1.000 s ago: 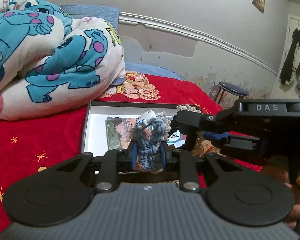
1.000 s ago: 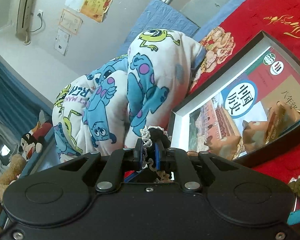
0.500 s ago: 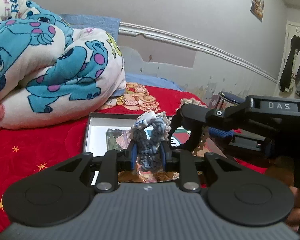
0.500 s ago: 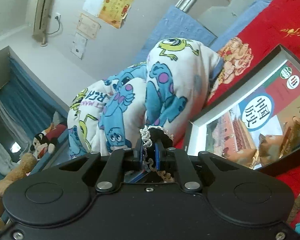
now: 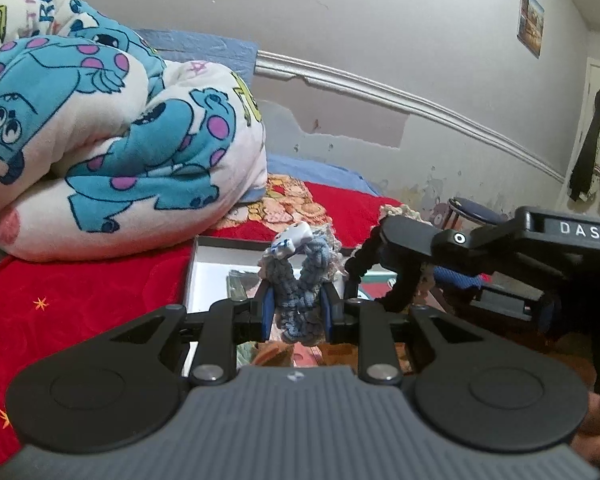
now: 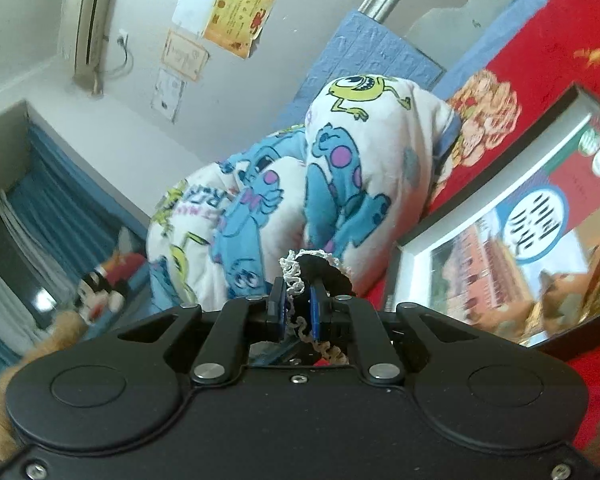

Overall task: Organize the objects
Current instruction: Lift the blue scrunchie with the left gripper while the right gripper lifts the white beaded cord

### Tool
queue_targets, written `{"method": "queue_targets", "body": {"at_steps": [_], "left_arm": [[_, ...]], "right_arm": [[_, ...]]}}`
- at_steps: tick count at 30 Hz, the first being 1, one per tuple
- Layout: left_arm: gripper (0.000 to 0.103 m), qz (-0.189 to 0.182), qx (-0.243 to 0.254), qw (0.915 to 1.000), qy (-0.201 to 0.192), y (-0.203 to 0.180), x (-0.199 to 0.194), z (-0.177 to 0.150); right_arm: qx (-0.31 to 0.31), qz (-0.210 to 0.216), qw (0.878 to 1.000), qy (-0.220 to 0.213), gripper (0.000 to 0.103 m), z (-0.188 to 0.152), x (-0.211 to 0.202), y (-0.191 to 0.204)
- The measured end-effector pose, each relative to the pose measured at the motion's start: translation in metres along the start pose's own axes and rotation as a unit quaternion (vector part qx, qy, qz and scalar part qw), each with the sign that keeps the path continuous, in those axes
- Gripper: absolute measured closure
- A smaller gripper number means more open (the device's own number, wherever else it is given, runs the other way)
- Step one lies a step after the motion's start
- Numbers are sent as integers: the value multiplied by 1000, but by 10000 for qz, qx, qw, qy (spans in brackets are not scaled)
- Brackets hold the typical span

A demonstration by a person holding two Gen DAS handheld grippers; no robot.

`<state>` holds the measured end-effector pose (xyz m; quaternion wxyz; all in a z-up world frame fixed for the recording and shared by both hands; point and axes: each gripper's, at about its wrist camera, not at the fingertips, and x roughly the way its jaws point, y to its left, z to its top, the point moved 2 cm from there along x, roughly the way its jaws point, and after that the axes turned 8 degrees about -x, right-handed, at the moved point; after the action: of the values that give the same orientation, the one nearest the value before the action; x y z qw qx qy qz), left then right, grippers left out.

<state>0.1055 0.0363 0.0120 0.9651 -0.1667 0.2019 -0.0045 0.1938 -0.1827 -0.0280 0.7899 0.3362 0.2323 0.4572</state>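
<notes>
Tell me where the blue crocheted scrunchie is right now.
In the left wrist view, the blue crocheted scrunchie sits centre frame, clamped in the left tool, above the black-edged open box on the red bedspread.

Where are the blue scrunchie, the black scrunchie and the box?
blue scrunchie (image 5: 298, 280), left wrist view, on its knitted loop between the jaws.
black scrunchie (image 6: 320, 265), right wrist view, on its black top above the jaws.
box (image 6: 496, 184), right wrist view, on its dark rim.
</notes>
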Motion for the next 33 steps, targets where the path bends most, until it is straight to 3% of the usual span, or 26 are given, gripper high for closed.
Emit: {"method": "queue_targets", "body": {"at_steps": [19,30,33], "left_arm": [[76,48,160,9997,-183,1,1,12],[76,127,271,9989,-373,-3,7,31],[76,-25,364,9987,-349,-9,9,37]], "right_arm": [[201,171,9995,-176,91,17,12,-8],[-164,-122,9994,-295,91,34,31,-2],[-229,-163,9990,-351,91,33,28,1]]}}
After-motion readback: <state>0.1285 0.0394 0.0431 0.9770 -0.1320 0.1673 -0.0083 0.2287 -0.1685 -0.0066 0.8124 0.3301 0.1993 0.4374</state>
